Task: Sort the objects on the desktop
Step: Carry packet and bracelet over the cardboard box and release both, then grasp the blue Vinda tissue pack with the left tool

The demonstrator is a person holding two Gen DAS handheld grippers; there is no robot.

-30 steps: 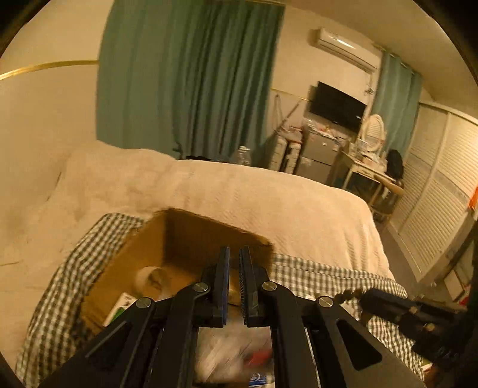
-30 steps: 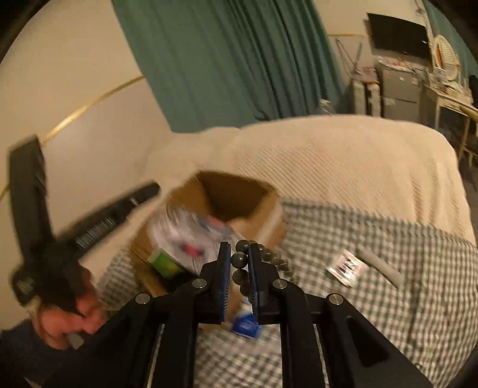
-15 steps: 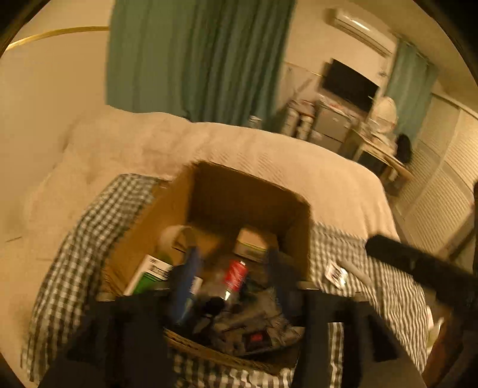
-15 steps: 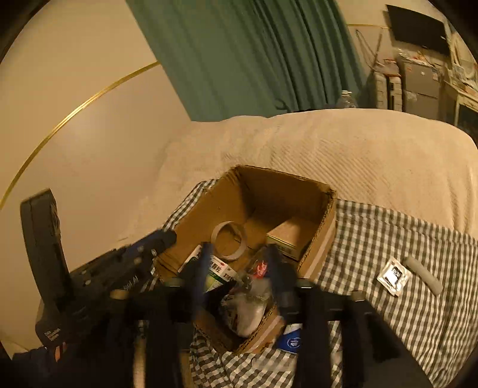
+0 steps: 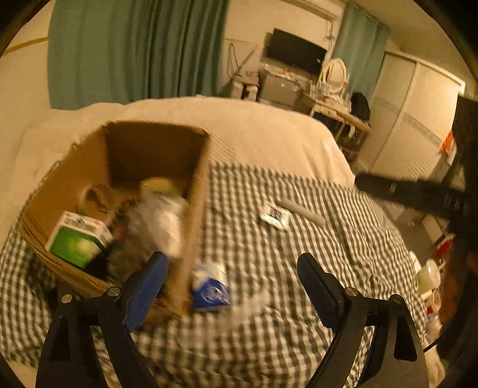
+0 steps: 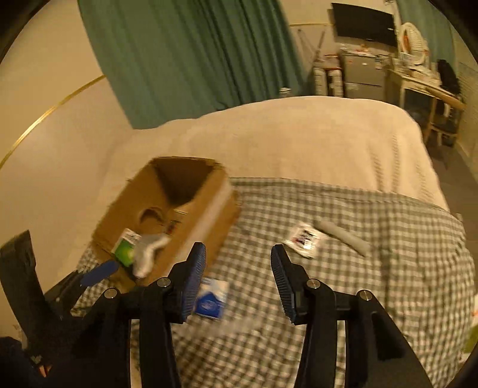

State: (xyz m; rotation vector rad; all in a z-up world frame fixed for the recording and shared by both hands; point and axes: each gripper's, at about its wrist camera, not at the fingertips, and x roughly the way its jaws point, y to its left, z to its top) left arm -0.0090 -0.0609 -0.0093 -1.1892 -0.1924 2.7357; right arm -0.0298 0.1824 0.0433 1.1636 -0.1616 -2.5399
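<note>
Left gripper (image 5: 231, 282) jaws are opening, right gripper (image 6: 238, 276) jaws apart, both empty; the box (image 5: 195, 191) wall stands before a blue packet (image 5: 210, 291) on the bed (image 5: 298, 268).

A home bedroom; bed (image 6: 298, 134), green curtains (image 6: 194, 53), television (image 6: 363, 22), dressing table (image 5: 337, 107).

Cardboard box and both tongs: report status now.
Left tongs opening, empty; right tongs open, empty. Cardboard box part filled. Blue packet, white sachet, grey stick loose on checked cloth. Nothing blocking.
</note>
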